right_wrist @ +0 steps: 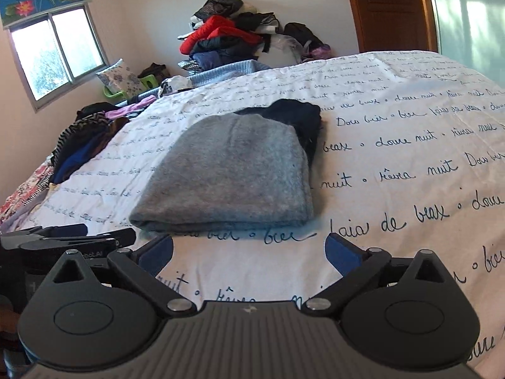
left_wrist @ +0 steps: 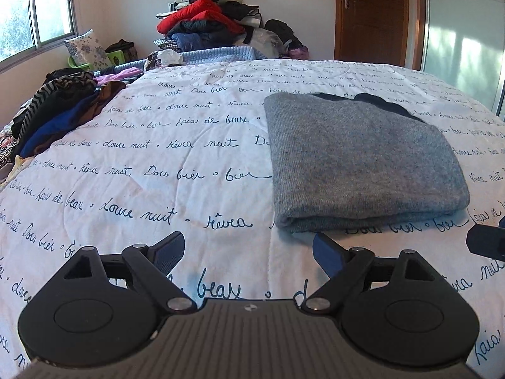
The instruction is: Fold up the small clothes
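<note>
A grey knitted garment [left_wrist: 359,158] lies folded into a rectangle on the white bedspread with blue script [left_wrist: 157,158]. A dark garment [left_wrist: 385,102] peeks out from under its far edge. My left gripper [left_wrist: 249,249] is open and empty, just short of the fold's near left corner. In the right wrist view the same grey garment [right_wrist: 233,173] lies straight ahead, dark cloth [right_wrist: 300,117] behind it. My right gripper [right_wrist: 249,249] is open and empty, just before the near edge. The left gripper [right_wrist: 63,237] shows at its left; the right gripper's tip [left_wrist: 486,240] shows at the left view's right edge.
A heap of unfolded clothes [left_wrist: 56,107] lies along the bed's left edge. A tall pile of jackets [left_wrist: 205,19] stands beyond the far end. A window [left_wrist: 31,9] is at left, a wooden door [left_wrist: 375,12] and a glass panel at right.
</note>
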